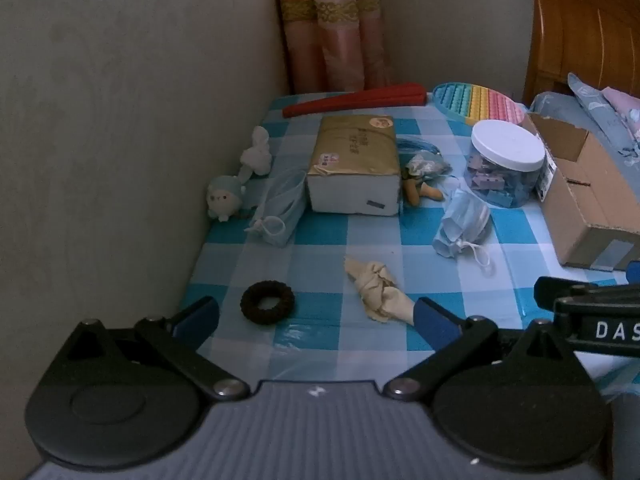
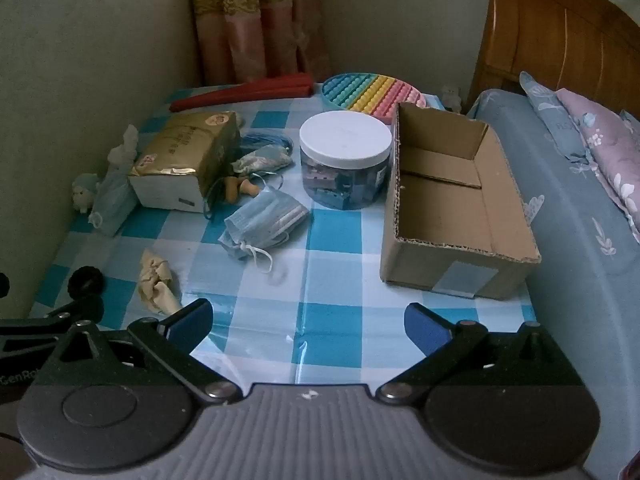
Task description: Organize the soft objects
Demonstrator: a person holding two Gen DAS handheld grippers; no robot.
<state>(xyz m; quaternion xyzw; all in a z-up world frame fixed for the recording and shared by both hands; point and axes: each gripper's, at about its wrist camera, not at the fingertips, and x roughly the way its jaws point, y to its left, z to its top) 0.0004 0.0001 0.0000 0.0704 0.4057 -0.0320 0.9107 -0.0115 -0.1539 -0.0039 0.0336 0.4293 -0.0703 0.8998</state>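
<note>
Both wrist views looked down on a table covered with a blue-and-white checked plastic cloth. The left gripper and the right gripper each hung above the near edge with jaws spread to their widest and nothing between the blue pads.

A crumpled beige cloth lay on the table just ahead of the left gripper, its long axis running from 11 o'clock to 5 o'clock in the left view, the pointed end nearest that gripper's right pad. A dark knitted ring-shaped hair tie lay flat at the cloth's 9 o'clock. One folded pale-blue face mask sat mid-table, ear loops trailing toward 5 o'clock in the right view; a second pale-blue face mask lay at the 9 o'clock side of a gold-wrapped tissue pack. A small white-and-blue plush toy rested against the wall.

An open brown cardboard box, long axis toward 12 o'clock, stood at 3 o'clock of a clear white-lidded plastic jar.
</note>
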